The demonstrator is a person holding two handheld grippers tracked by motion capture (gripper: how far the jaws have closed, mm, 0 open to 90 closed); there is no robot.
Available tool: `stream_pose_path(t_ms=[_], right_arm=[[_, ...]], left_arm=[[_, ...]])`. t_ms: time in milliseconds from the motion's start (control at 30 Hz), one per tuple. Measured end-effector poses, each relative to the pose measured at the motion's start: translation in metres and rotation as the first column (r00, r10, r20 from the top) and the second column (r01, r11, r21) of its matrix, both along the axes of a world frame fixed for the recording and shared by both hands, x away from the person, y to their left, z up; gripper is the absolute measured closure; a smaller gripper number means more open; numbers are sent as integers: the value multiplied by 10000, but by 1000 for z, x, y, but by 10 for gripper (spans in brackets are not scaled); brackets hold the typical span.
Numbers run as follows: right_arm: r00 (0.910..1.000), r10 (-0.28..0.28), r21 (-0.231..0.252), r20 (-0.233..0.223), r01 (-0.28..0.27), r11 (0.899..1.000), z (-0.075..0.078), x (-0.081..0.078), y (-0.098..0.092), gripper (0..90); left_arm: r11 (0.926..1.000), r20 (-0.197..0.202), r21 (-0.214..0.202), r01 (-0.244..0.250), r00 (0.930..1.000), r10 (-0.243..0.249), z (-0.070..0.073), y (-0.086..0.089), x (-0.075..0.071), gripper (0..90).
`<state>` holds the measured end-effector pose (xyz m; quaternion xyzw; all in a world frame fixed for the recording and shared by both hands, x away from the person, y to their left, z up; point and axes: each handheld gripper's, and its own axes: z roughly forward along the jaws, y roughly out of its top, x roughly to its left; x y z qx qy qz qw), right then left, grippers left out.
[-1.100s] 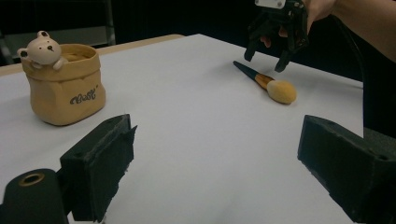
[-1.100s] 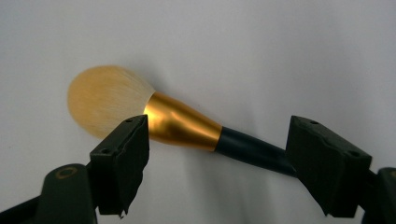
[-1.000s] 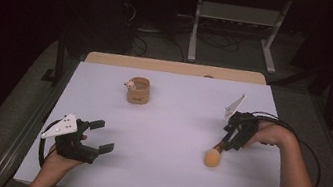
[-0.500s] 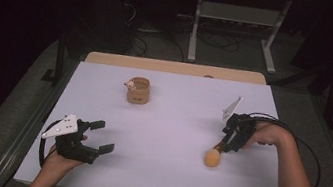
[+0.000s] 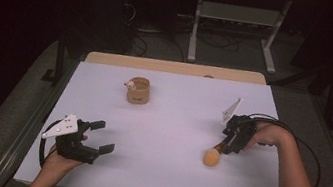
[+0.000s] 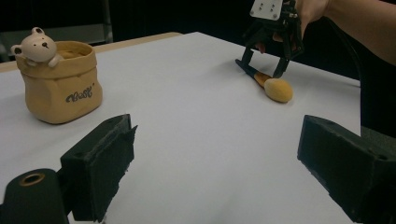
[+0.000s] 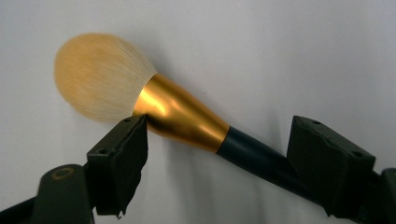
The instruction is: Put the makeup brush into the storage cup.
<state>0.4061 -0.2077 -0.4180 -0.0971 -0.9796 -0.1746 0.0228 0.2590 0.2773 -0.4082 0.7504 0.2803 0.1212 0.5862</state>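
Brush (image 7: pixel 187 116) between parted right-gripper (image 7: pixel 219 154) jaws

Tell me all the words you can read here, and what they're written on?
"Best" or something close to it, in curly dark letters on the front of the tan bear pot; the script is too loopy to read for sure.
The makeup brush carries no words that can be read.
Nothing is written on the white table.

I'm working in what looks like a lab or recording room; my white table (image 5: pixel 164 123) stands alone on grey carpet (image 5: pixel 9 114); beyond its far edge, loose cables (image 5: pixel 152 25) and a metal stand (image 5: pixel 234 33) sit in darkness.
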Motion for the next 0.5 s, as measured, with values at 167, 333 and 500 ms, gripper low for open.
stream_pose_path(t_ms=[167, 333, 500], right_arm=[[9999, 114, -527, -62, -117, 9985, -5, -2, 0, 245], [9998, 187, -548, -105, -192, 9983, -4, -3, 2, 293], [9999, 92, -692, 45, -89, 9976, -3, -3, 2, 344]], left_arm=[[10000, 10, -10, 8, 10000, -8, 0, 0, 0, 102], [10000, 60, 34, 14, 10000, -15, 0, 0, 0, 102], [10000, 64, 52, 10, 10000, -10, 1, 1, 0, 103]])
